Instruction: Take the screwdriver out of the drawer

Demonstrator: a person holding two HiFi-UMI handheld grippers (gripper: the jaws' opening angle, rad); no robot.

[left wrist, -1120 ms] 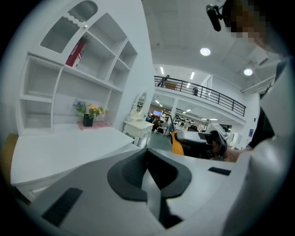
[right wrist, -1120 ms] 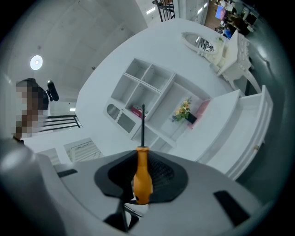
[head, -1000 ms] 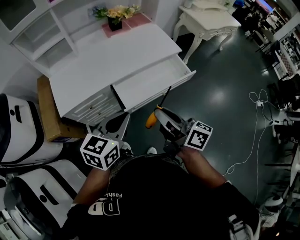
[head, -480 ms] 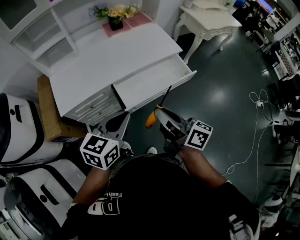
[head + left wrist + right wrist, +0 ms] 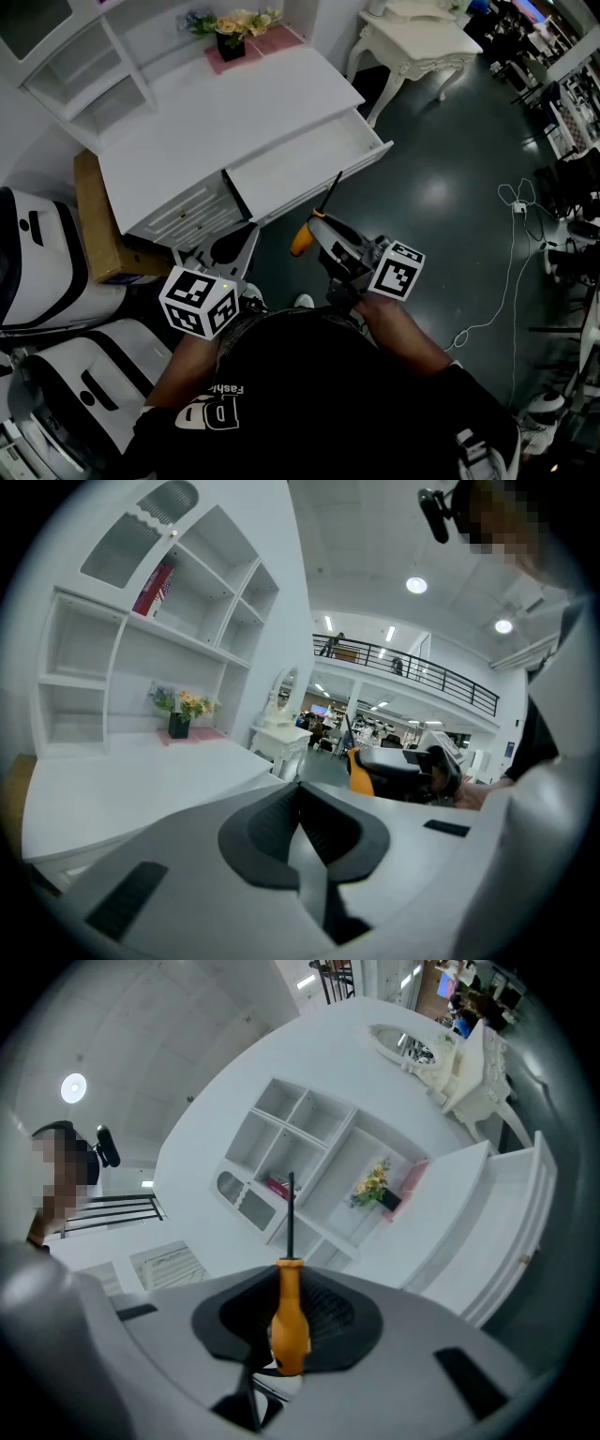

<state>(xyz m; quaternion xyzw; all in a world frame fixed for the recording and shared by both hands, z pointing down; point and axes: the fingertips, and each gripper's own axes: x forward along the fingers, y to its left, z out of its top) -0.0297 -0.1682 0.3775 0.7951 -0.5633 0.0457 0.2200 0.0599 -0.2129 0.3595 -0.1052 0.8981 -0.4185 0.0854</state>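
Note:
The screwdriver [image 5: 307, 234] has an orange handle and a thin black shaft that points toward the open white drawer [image 5: 309, 159]. My right gripper [image 5: 317, 229] is shut on its handle, held in the air in front of the desk. In the right gripper view the orange handle of the screwdriver [image 5: 288, 1320] sits clamped between the dark pads with the shaft pointing up and away. My left gripper [image 5: 236, 251] hangs below the desk's left drawers. In the left gripper view its jaws are closed together with nothing between them, and the screwdriver [image 5: 360, 771] shows at the right.
A white desk [image 5: 216, 117] with a hutch and a flower pot [image 5: 229, 36] stands ahead. A cardboard box [image 5: 96, 220] leans at its left. White machines [image 5: 47, 262] sit at the left. A white side table [image 5: 417, 42] and a floor cable [image 5: 511, 253] lie to the right.

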